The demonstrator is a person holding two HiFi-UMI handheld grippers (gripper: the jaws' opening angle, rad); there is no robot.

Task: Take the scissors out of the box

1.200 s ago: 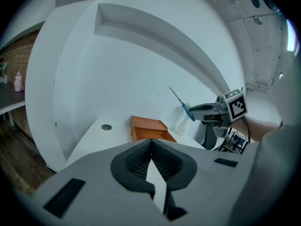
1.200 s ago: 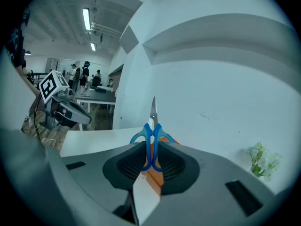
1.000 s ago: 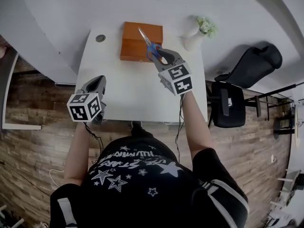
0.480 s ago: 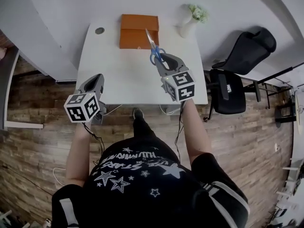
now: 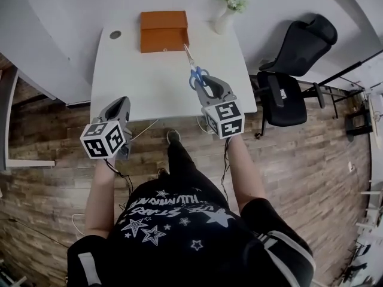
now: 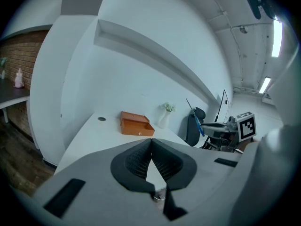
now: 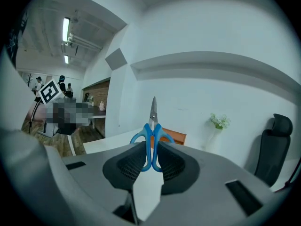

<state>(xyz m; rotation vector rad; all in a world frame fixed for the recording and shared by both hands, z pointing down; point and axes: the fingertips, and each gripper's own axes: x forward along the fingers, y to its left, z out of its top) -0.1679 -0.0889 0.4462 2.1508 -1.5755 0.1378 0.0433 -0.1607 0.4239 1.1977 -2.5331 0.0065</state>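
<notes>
Scissors [image 5: 194,72], pinched by right gripper [image 5: 203,84], are now pulled well clear of box [image 5: 163,31]: extraction judged done. Left gripper [image 5: 120,103] pressed together, empty.

White table [image 5: 149,82] stands with its far edge against a plain white wall [image 5: 78,5]. Round cable port [image 5: 115,34] sits at the table's far left corner. White vase with green sprigs [image 5: 226,14] stands at the far right corner.

Floor [image 5: 48,208] is brown wood planks.

Black office chair [image 5: 302,40] is right of the table, near the wall. Second black seat [image 5: 278,97] is just beside the table's right edge.

The wall carries a long horizontal ledge [image 6: 155,60] above the table. Brick wall section [image 6: 21,55] shows at far left in the left gripper view.

Ceiling strip lights [image 6: 276,32] are lit; room evenly bright.
</notes>
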